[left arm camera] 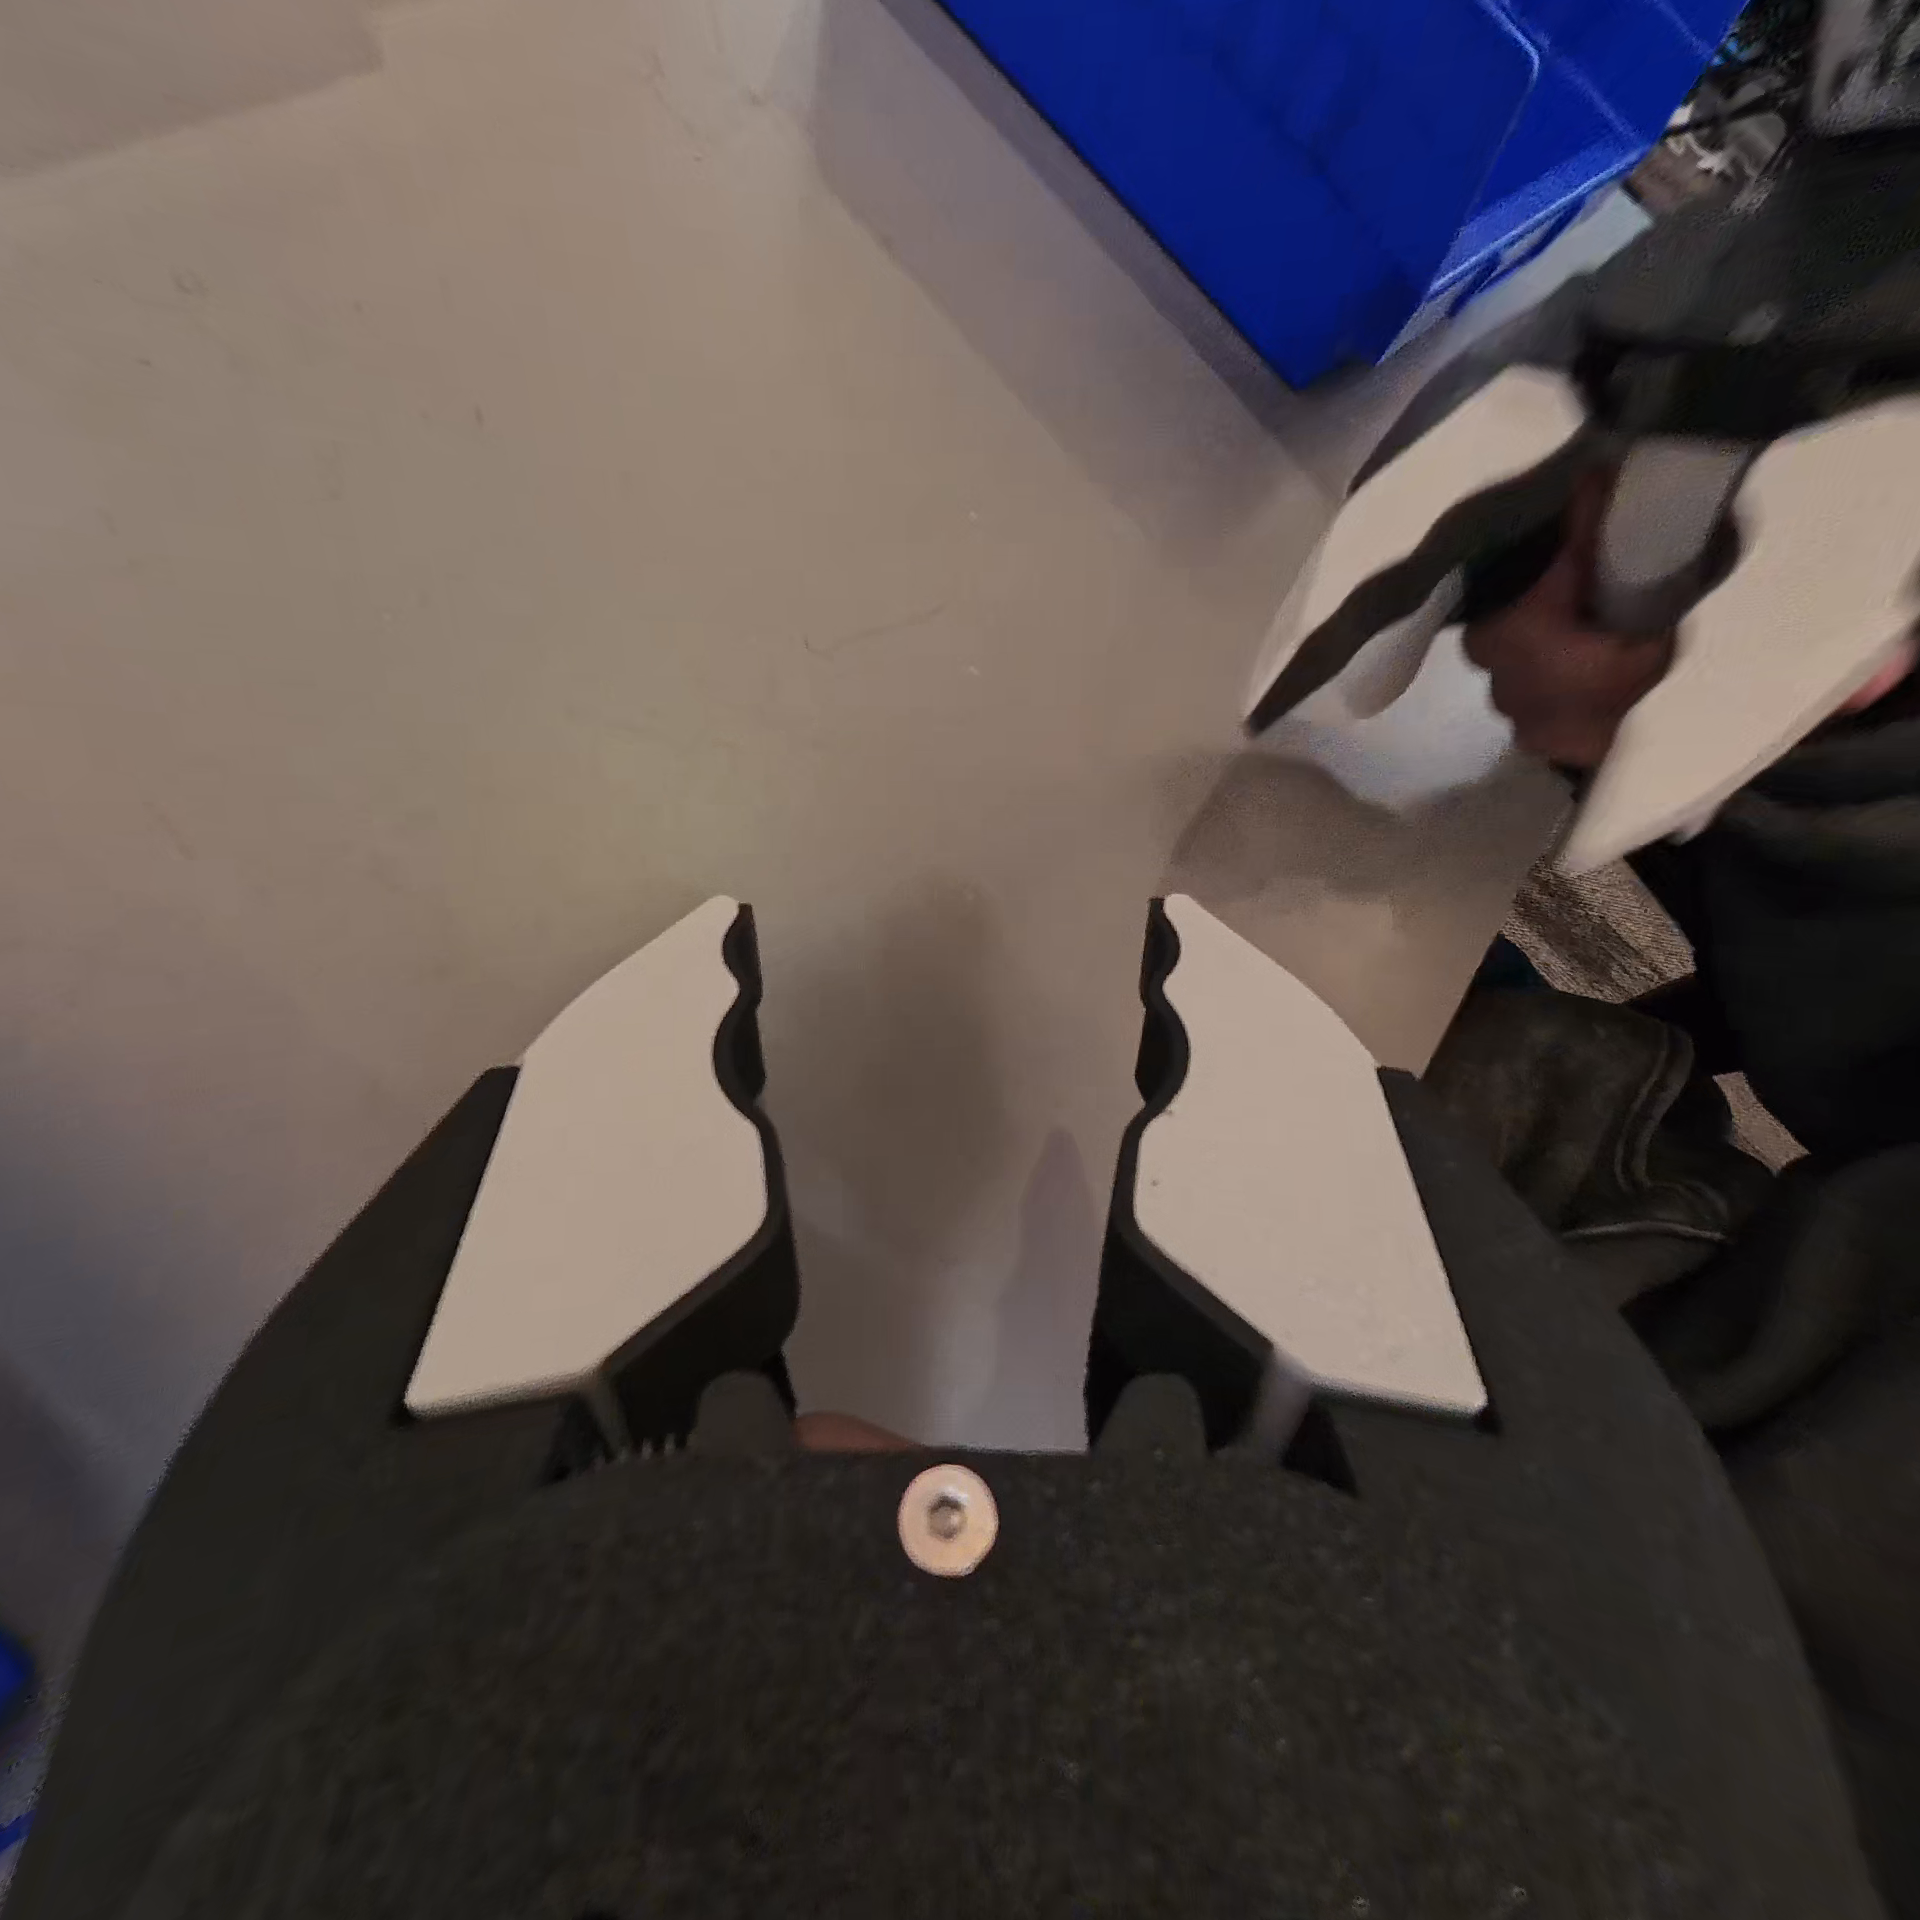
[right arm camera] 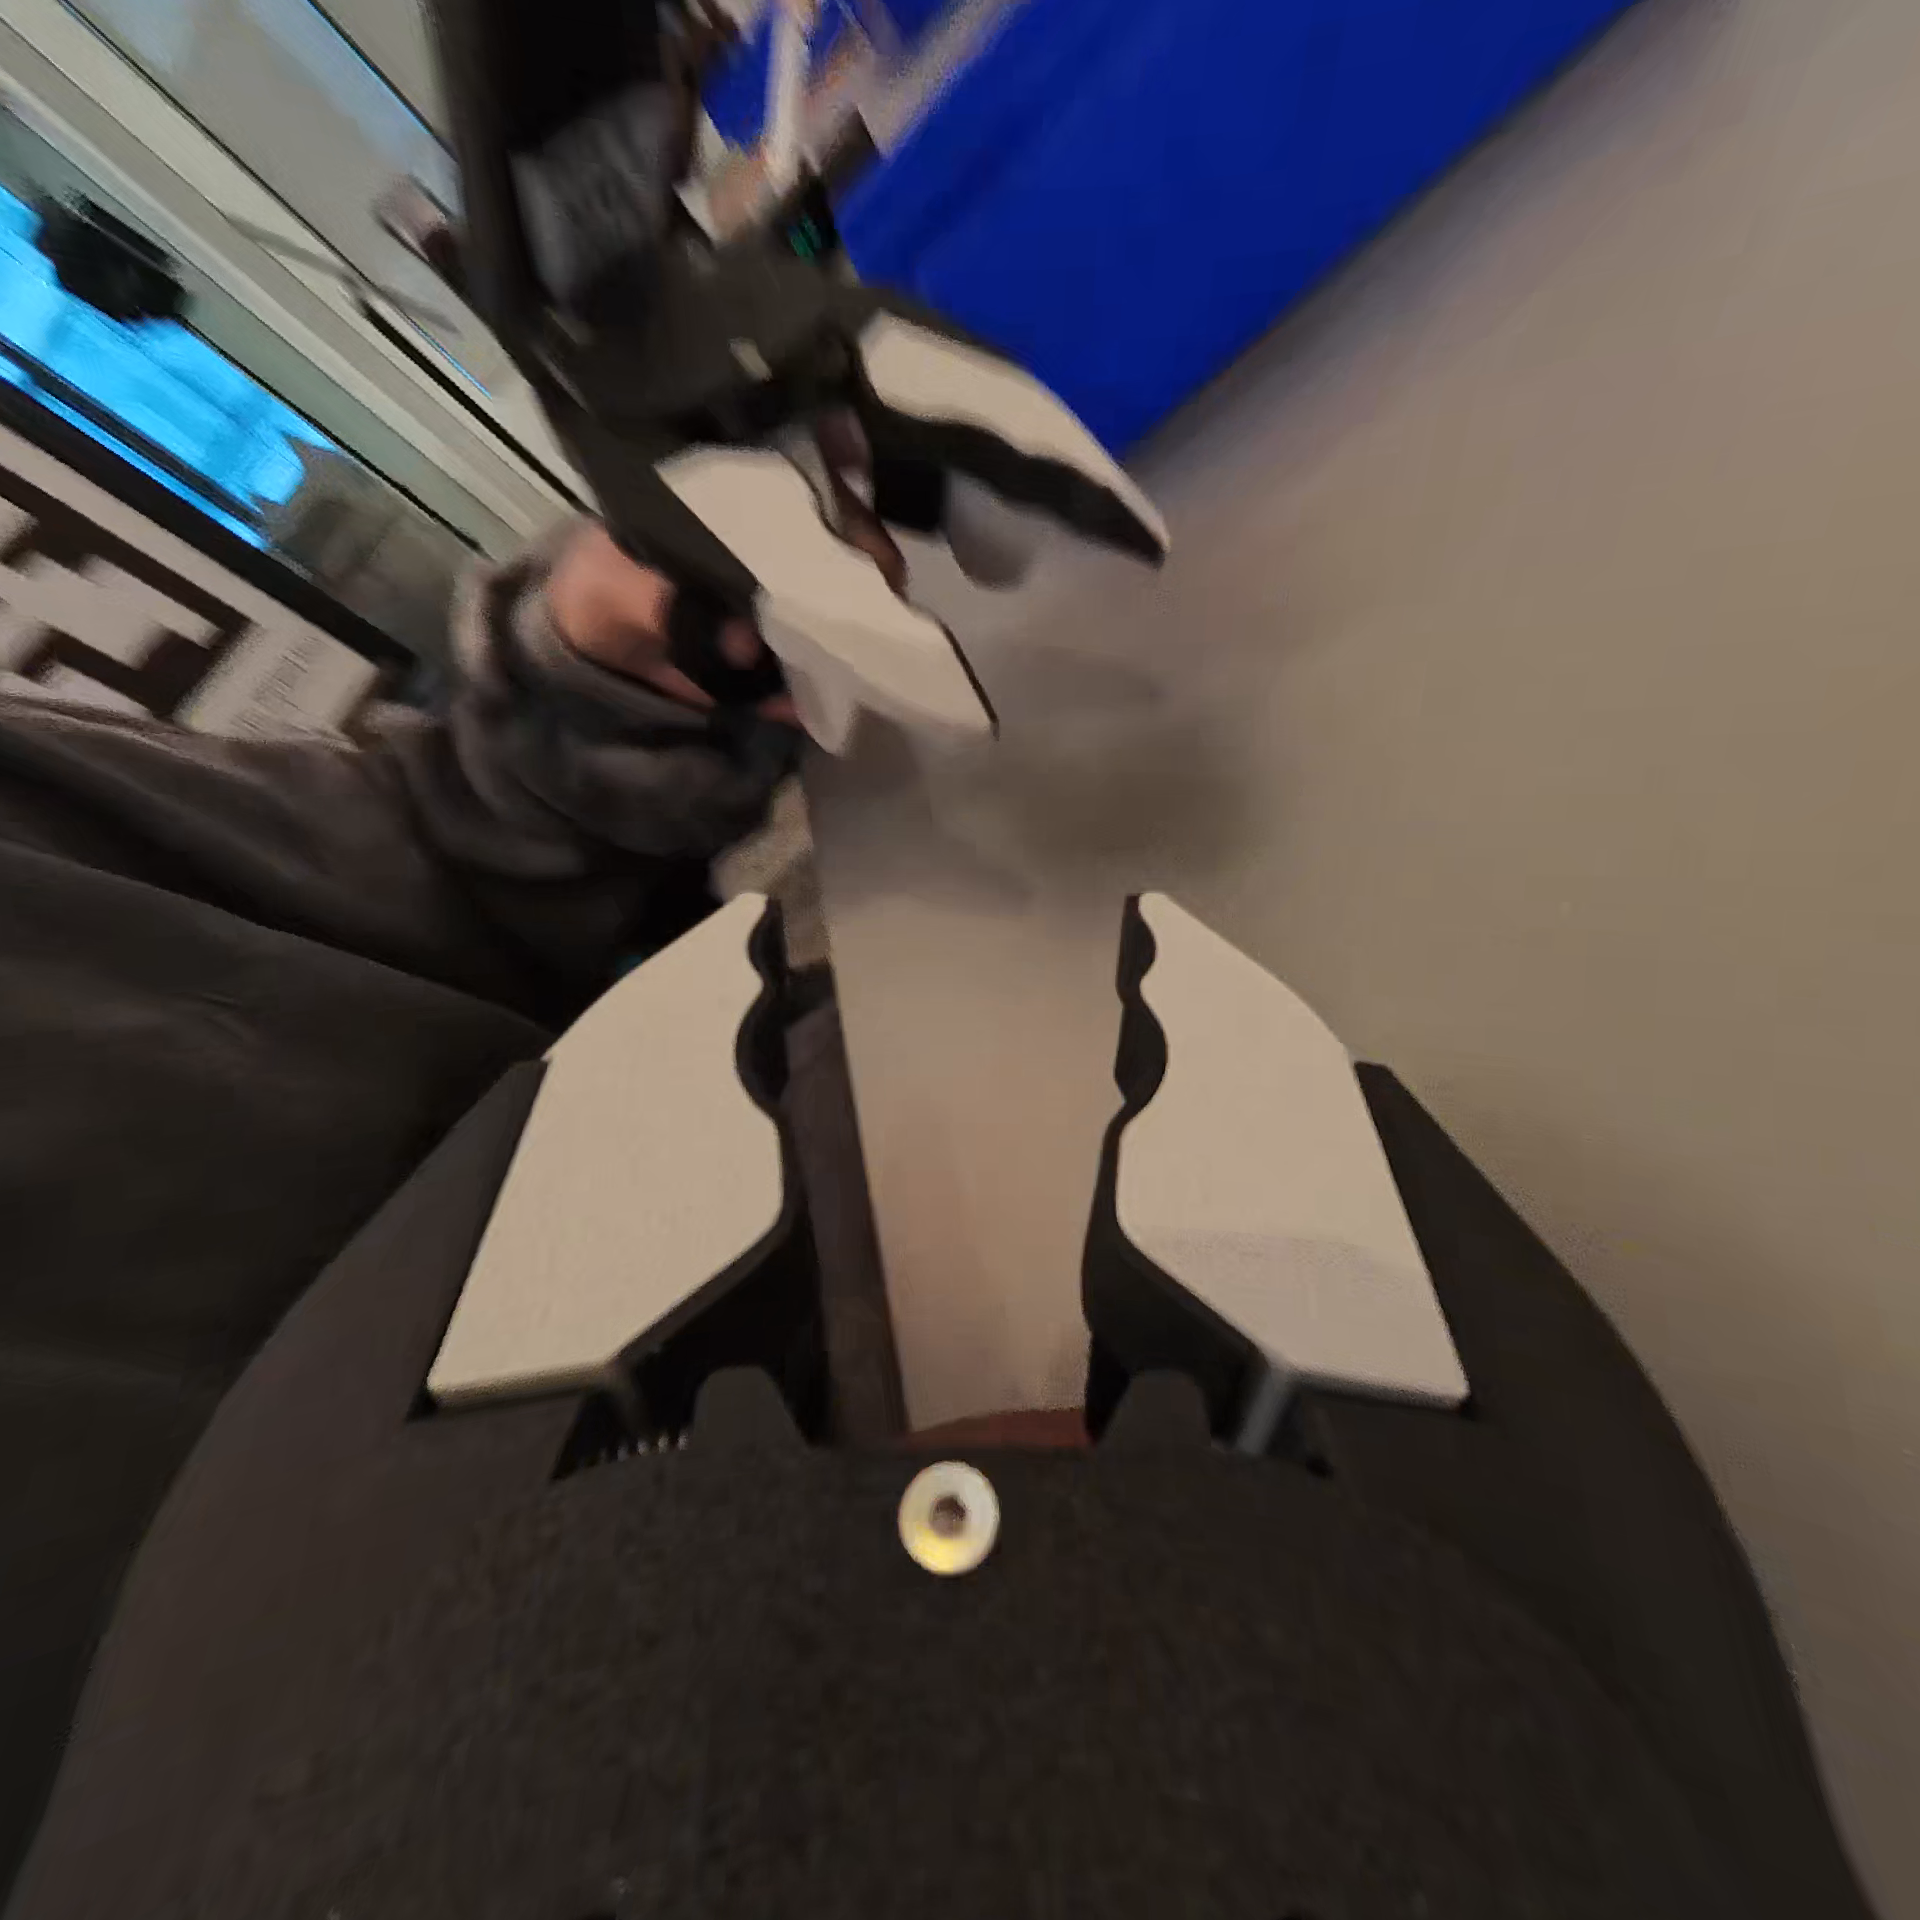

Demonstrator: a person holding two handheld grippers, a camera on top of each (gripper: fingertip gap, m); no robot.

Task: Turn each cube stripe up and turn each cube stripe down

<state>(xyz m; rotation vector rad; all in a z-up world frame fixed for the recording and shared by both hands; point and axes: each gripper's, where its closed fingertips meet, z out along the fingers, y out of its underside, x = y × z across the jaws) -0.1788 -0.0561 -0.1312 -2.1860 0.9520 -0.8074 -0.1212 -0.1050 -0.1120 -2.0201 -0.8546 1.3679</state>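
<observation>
The left gripper (left arm camera: 951, 914) is spread wide and empty above the beige tabletop (left arm camera: 468, 623). To its right the right gripper (right arm camera: 951, 909) is likewise wide and empty. A blue bin (left arm camera: 1299, 156) sits at the far side. No cube is visible.

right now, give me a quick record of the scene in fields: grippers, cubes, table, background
left gripper: open, empty, over the table
right gripper: open, empty, near the table edge
cubes: none in view
table: plain grey top, bare where visible
blue bin: at the far side of the table
hand: holding the left gripper
image: motion blur in both views
</observation>
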